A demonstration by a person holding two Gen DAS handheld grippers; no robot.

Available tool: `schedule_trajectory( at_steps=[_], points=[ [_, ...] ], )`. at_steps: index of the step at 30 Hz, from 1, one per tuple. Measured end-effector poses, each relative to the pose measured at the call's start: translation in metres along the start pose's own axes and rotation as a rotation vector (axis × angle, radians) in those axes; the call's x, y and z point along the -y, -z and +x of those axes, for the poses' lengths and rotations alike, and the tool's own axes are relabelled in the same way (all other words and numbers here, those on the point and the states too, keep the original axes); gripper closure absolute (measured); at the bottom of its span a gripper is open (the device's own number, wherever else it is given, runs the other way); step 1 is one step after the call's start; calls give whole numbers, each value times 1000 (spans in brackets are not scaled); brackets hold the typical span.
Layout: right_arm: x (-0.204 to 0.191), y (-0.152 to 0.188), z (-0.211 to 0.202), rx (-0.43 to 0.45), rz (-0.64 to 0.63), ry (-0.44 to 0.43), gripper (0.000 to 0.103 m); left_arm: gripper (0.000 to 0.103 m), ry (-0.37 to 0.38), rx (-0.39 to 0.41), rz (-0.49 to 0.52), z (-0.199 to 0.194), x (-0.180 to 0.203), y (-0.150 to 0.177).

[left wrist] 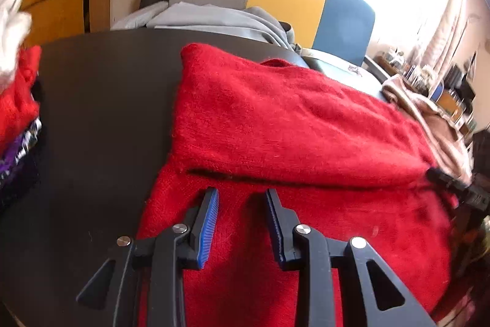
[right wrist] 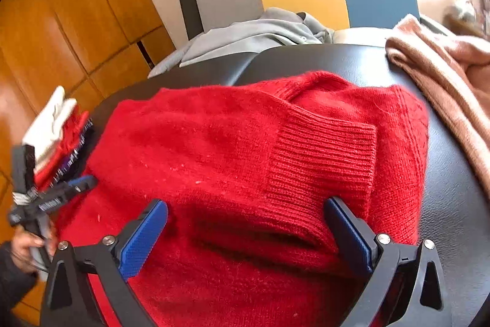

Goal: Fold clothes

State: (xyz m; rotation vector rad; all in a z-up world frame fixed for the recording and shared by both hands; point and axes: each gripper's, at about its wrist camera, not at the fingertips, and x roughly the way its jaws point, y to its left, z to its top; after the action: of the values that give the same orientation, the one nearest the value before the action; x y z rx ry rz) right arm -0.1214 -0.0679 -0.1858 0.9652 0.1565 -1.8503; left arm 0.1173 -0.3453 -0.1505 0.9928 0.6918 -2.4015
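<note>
While lying half-folded on the black bench (right wrist: 444, 173), soft, fluffy, light red sweater (right wrist: 214, 149): best pinched at ribbed cuff (right wrist: 321, 155); right hand-held gripper (right wrist: 245, 235) wide, left hand-held gripper (left wrist: 242, 222) narrower, both empty.

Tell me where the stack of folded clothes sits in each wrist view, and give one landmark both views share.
Left wrist view: stack of folded clothes at the far left edge, on the dark table.
Right wrist view: same stack at the left, beyond the left gripper.
Shared landmark: red sweater.
</note>
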Motion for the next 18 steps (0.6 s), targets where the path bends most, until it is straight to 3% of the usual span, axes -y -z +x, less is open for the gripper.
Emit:
schedule_trajectory(
  at_steps=[3,7,11,15,18],
  points=[
    [-3,0,0,-3,-14,23,0,72,87,46,-59,-19,2,-11],
    [-16,-14,-4,-32,-26,99,0,71,105,110,80,-23,31,-43],
    [-44,-43,-11,41,-36,45,0,71,85,78,127,6,40,-69],
    [-69,-65,33,-25,-162,68,0,71,58,-2,54,32,20,-59],
    [-55,-58,76,-128,-196,182,0,72,104,28,-5,25,4,-34]
  ],
)
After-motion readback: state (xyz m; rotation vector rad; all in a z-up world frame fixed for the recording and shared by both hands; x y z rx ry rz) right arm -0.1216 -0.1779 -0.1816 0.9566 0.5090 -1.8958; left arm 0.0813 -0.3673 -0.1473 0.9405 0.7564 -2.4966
